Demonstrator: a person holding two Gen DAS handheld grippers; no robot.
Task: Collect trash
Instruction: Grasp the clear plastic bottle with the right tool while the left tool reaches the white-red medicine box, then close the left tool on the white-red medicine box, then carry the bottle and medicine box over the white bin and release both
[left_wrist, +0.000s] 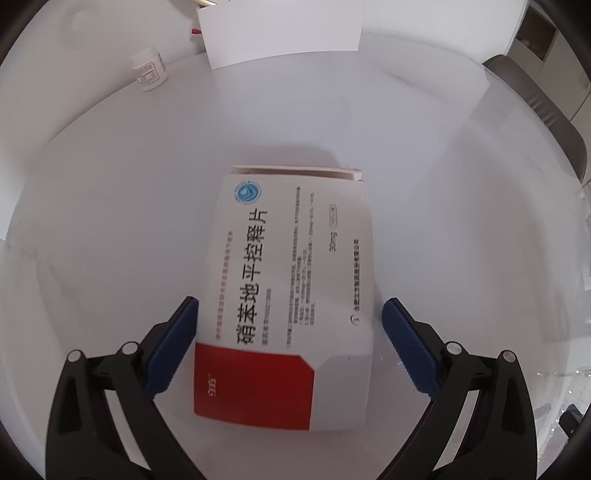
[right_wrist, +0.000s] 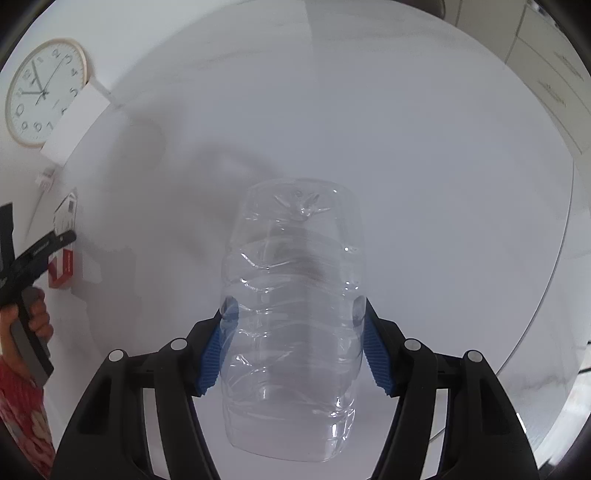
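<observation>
A white and red medicine box (left_wrist: 291, 295) with Chinese print lies on the round white table (left_wrist: 110, 184). My left gripper (left_wrist: 290, 314) straddles it with both blue pads (left_wrist: 173, 343) at its sides; the left pad touches its edge and the right pad stands a little off. The jaws are open. My right gripper (right_wrist: 293, 325) is shut on a crushed clear plastic bottle (right_wrist: 291, 314) and holds it above the table (right_wrist: 443, 184). The box (right_wrist: 62, 266) and the left gripper also show at the far left of the right wrist view.
A small white pill bottle (left_wrist: 148, 72) stands at the back left of the table. A white card (left_wrist: 280, 29) leans at the back. A grey chair (left_wrist: 543, 107) is at the right. A wall clock (right_wrist: 42, 88) and a white box (right_wrist: 75, 122) show at the left.
</observation>
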